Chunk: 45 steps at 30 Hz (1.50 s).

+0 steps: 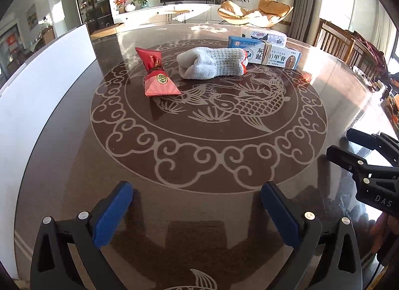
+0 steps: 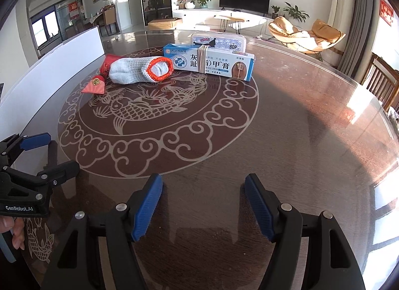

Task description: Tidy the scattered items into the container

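Note:
On the round glass table (image 1: 311,105) lie a red pouch (image 1: 159,75) (image 2: 96,82), a rolled grey knitted glove with an orange cuff (image 1: 212,61) (image 2: 139,69), and a blue-and-white box bound with rubber bands (image 1: 271,56) (image 2: 212,61). Behind the box stands a clear plastic container with a patterned lid (image 1: 264,35) (image 2: 219,41). My left gripper (image 1: 197,190) (image 2: 61,150) hovers open over the table's near part, far short of the items. Beside it, my right gripper (image 2: 203,180) (image 1: 343,142) is also open. Neither holds anything.
A white board (image 1: 37,90) (image 2: 62,50) stands upright along the table's left edge. Wooden chairs (image 1: 349,45) line the right side. A person's fingers (image 2: 17,237) hold the left gripper's handle. Bare patterned glass lies between the grippers and the items.

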Each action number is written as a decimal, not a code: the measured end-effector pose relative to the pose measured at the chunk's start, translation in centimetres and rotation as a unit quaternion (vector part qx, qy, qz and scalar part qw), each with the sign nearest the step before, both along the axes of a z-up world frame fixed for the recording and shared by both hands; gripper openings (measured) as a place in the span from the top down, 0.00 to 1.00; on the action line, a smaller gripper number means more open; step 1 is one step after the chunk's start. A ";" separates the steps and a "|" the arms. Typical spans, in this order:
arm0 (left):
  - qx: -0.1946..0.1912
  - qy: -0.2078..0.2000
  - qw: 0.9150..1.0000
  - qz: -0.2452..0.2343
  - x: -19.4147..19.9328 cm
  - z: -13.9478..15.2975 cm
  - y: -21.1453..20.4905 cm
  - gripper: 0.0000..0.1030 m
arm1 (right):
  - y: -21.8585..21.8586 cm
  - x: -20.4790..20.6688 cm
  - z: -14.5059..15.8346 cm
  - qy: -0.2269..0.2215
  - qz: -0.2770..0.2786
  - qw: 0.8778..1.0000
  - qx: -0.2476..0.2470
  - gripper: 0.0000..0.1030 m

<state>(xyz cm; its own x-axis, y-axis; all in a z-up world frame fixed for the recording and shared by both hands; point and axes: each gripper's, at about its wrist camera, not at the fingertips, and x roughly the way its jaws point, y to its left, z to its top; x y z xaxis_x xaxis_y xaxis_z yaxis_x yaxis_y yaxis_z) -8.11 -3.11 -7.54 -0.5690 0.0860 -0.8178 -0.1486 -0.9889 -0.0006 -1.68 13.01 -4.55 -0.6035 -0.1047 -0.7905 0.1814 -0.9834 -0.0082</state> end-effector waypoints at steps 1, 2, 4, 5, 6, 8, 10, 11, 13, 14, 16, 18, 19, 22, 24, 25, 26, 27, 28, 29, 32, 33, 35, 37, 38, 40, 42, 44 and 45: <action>0.000 0.000 1.000 0.000 0.0 0.0 0.0 0.00 | 0.0 0.0 0.0 0.000 0.000 1.000 0.000 0.32; 0.000 0.000 1.000 0.000 0.0 0.0 0.0 0.00 | 0.0 0.0 0.0 0.000 0.000 1.000 0.000 0.32; 0.000 0.000 1.000 0.001 0.0 0.0 0.0 0.00 | 0.0 0.0 0.0 0.000 0.000 1.000 0.000 0.32; 0.000 0.000 1.000 0.000 0.0 0.1 0.0 0.00 | 0.0 0.0 0.0 0.000 0.000 1.000 0.000 0.32; 0.000 0.000 1.000 0.000 0.0 0.1 -0.1 0.00 | 0.0 0.0 0.0 0.000 0.000 1.000 0.000 0.32; 0.000 0.000 1.000 0.000 0.0 0.1 -0.1 0.00 | 0.0 0.0 0.0 0.000 0.000 1.000 0.000 0.32; 0.000 -0.001 1.000 0.000 0.0 0.1 -0.1 0.00 | 0.0 0.0 0.0 0.000 0.000 1.000 0.000 0.32; 0.000 -0.001 1.000 0.001 0.1 0.1 -0.1 0.00 | 0.0 0.0 0.0 0.000 0.000 1.000 0.000 0.32; 0.000 -0.001 1.000 0.000 0.1 0.1 -0.1 0.00 | 0.0 0.0 0.0 0.000 0.000 1.000 0.000 0.32; 0.000 -0.001 1.000 0.000 0.1 0.1 -0.1 0.00 | 0.0 0.0 0.0 0.000 0.000 1.000 0.000 0.32; 0.000 -0.001 1.000 0.000 0.1 0.1 -0.1 0.00 | 0.0 0.0 0.0 0.000 0.000 1.000 -0.001 0.32; 0.000 -0.001 1.000 0.001 0.1 0.1 -0.1 0.00 | 0.0 0.0 0.0 0.000 0.000 1.000 0.000 0.32; 0.000 -0.001 1.000 0.001 0.1 0.2 -0.1 0.00 | 0.0 0.0 0.0 0.000 0.000 1.000 0.000 0.32; -0.001 -0.002 1.000 0.001 0.1 0.3 0.0 0.00 | 0.0 0.0 0.0 0.000 0.000 1.000 -0.001 0.32; -0.001 -0.002 1.000 -0.001 0.0 0.3 0.1 0.00 | 0.0 -0.1 0.0 0.000 0.000 1.000 -0.001 0.32; 0.000 -0.002 1.000 -0.001 0.0 0.3 0.1 0.00 | 0.0 0.0 0.0 0.000 0.000 1.000 -0.001 0.32; -0.001 -0.002 1.000 0.000 0.0 0.3 0.1 0.00 | 0.0 0.0 0.0 0.000 0.000 1.000 -0.001 0.32; -0.001 -0.002 1.000 0.000 -0.1 0.3 0.1 0.00 | 0.0 -0.1 0.0 0.000 0.000 1.000 -0.001 0.32; -0.001 -0.002 1.000 0.001 -0.1 0.3 0.2 0.00 | 0.0 -0.1 0.0 0.000 0.000 1.000 -0.001 0.32; -0.001 -0.002 1.000 0.001 -0.1 0.3 0.2 0.00 | 0.0 -0.1 0.0 0.000 0.000 1.000 -0.001 0.32; -0.001 -0.001 1.000 0.001 -0.1 0.3 0.2 0.00 | 0.1 -0.1 0.0 0.000 0.000 1.000 -0.001 0.32; -0.001 -0.001 1.000 0.001 -0.1 0.3 0.2 0.00 | 0.1 -0.1 0.0 0.000 0.000 1.000 -0.001 0.32; 0.000 0.000 1.000 0.002 -0.1 0.3 0.2 0.00 | 0.1 -0.1 0.0 0.000 0.000 1.000 -0.001 0.32; -0.001 0.000 1.000 0.002 0.0 0.3 0.2 0.00 | 0.1 -0.1 0.0 -0.001 0.001 1.000 -0.003 0.31; -0.001 0.000 1.000 0.002 0.0 0.3 0.2 0.00 | 0.0 -0.1 -0.1 -0.001 0.002 1.000 -0.003 0.30; -0.001 0.000 1.000 0.002 0.0 0.3 0.2 0.00 | 0.0 -0.1 0.0 -0.001 0.002 1.000 -0.004 0.30; -0.001 -0.001 1.000 0.002 0.0 0.3 0.2 0.00 | 0.0 -0.1 0.0 -0.001 0.002 1.000 -0.004 0.30; -0.001 -0.001 1.000 0.002 0.0 0.3 0.2 0.00 | 0.0 -0.1 0.0 -0.001 0.002 1.000 -0.004 0.30; -0.001 -0.001 1.000 0.002 0.0 0.3 0.2 0.00 | 0.0 -0.1 0.0 -0.001 0.002 1.000 -0.003 0.30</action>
<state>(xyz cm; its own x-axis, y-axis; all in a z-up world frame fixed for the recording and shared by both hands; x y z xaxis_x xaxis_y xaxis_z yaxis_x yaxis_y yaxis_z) -8.07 -2.90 -7.25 -0.5683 0.0816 -0.8188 -0.1452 -0.9894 0.0022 -1.78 13.06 -4.58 -0.6012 -0.1129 -0.7911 0.1860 -0.9826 -0.0011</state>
